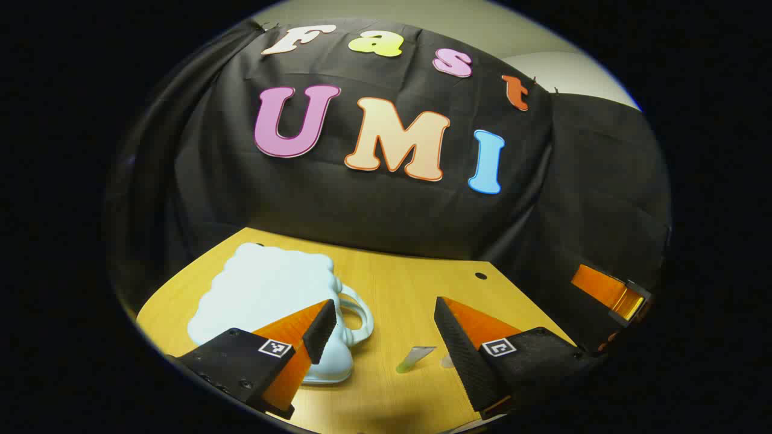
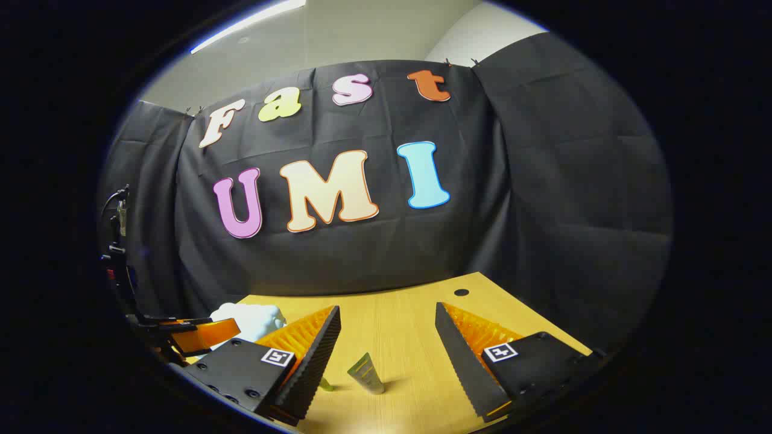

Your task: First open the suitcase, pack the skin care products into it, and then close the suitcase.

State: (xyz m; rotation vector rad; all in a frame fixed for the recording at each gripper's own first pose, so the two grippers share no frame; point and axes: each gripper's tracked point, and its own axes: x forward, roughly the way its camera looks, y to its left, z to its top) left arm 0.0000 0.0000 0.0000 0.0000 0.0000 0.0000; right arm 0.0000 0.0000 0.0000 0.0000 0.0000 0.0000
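While both claws hover spread wide over the smooth wooden counter (image 1: 398, 289), the pale blue, cloud-shaped hard-shell suitcase (image 1: 271, 295) lies closed behind the left claw (image 1: 386, 331), and a small tapered skincare tube (image 2: 367, 374) stands between the right claw's (image 2: 386, 355) ridged fingers (image 2: 313, 355).

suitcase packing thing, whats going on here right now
A person holds a two-finger tool in each hand over a wooden table. The left tool and the right tool are both open and hold nothing. The pale, cloud-shaped suitcase lies closed on the table, untouched. A small skin care tube stands on the table ahead of the right tool. Packing hasn't started yet.
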